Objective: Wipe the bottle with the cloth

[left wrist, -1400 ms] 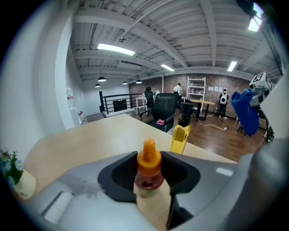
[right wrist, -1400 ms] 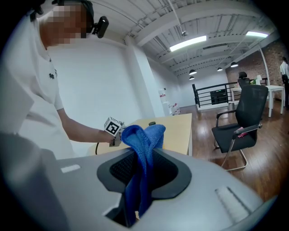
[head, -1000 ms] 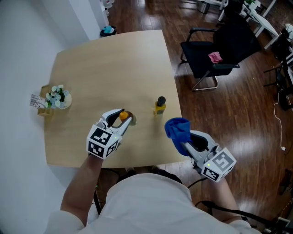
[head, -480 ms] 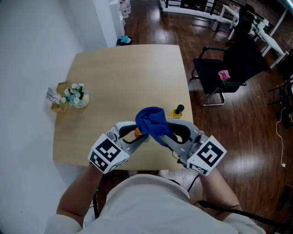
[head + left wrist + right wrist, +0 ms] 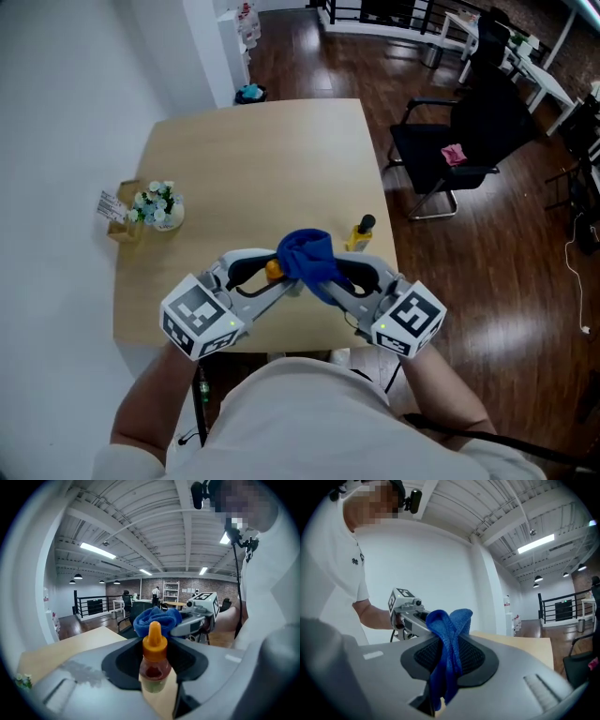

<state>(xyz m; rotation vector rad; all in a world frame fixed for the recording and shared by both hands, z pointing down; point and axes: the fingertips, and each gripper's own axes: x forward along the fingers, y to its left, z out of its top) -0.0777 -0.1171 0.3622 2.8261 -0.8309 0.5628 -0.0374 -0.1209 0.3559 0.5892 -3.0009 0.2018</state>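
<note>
A small bottle (image 5: 153,663) with an orange cap and reddish contents stands upright in my left gripper (image 5: 154,674), which is shut on its body. Held above the table's near edge, the bottle's cap (image 5: 273,270) shows beside the blue cloth (image 5: 307,259). My right gripper (image 5: 323,274) is shut on that cloth (image 5: 448,654), which bunches up over its jaws. The cloth (image 5: 157,618) sits right behind the bottle's cap, touching or nearly touching it. The two grippers face each other, tips together.
A second bottle (image 5: 359,234), yellow with a black cap, stands on the wooden table (image 5: 272,159) near its right edge. A small pot of flowers (image 5: 159,207) sits at the left edge. A black chair (image 5: 459,141) stands to the right on the wooden floor.
The right gripper has swung the cloth from the right in to the bottle held by the left gripper. Both grippers have come together over the table's near edge.
</note>
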